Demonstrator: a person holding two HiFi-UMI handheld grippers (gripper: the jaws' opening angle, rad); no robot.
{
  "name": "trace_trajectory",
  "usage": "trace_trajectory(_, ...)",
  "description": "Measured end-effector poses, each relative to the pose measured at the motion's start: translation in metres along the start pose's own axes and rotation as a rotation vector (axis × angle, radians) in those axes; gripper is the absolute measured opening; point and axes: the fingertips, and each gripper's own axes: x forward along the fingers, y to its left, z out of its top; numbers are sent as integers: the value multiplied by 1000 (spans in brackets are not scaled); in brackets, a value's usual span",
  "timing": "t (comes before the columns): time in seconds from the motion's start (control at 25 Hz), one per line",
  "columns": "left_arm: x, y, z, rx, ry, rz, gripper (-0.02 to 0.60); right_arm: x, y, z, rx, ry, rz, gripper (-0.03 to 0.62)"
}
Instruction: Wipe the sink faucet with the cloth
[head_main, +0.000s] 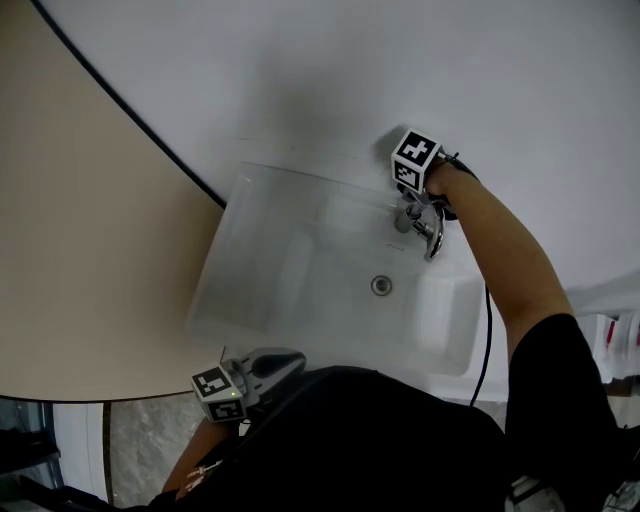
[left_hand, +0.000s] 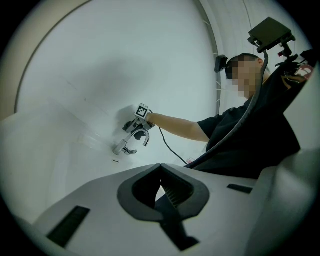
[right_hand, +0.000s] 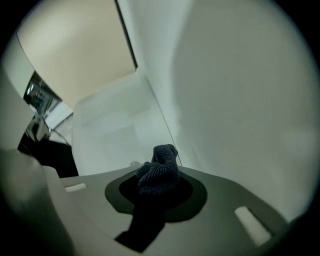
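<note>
- My right gripper (right_hand: 157, 189) is clamped on the cloth (right_hand: 159, 172), a dark knitted wad bunched up between the jaws. Only the right gripper view shows this grip plainly.
- That same view shows none of the faucet. Past the cloth I see only the pale sink (right_hand: 112, 127) and a tan surface (right_hand: 75, 50) beyond it.
- From the head view, my right gripper (head_main: 428, 200) points down at the back edge of the sink (head_main: 270, 290), its marker cube (head_main: 415, 160) on top. It is right over the chrome faucet (head_main: 428, 232). I cannot make out the cloth from up here, nor whether it touches the metal.
- The left gripper view looks across the basin and gives the side-on picture. It shows the right gripper (left_hand: 138, 124) just above the arched faucet (left_hand: 131, 142), my forearm (left_hand: 177, 125) reaching out to it and a black cable (left_hand: 167, 146) trailing down from it.
- My left gripper (left_hand: 162, 192) has its jaws together with nothing between them.
- In the head view the left gripper (head_main: 268, 366) sits at the near rim of the sink, close to my body and well apart from the faucet.
- Only the head view shows the drain (head_main: 381, 285) in the middle of the basin.
</note>
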Motion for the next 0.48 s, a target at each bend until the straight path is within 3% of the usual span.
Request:
trace_trajectory(0.16, -9, -1, -4, -9, -15, 13, 1, 31, 6, -18, -231, 399, -127, 67)
trace_trajectory(0.28, -18, 0, -6, -10, -33, 23, 1, 51, 7, -31, -301, 581, -163, 66)
trace_trajectory(0.36, -25, 0, -2, -28, -60, 30, 1, 53, 5, -33, -320, 600, -184, 66)
trace_trajectory(0.48, -36, 2, 2, -32, -86, 30, 1, 32, 13, -24, -319, 447, -186, 66)
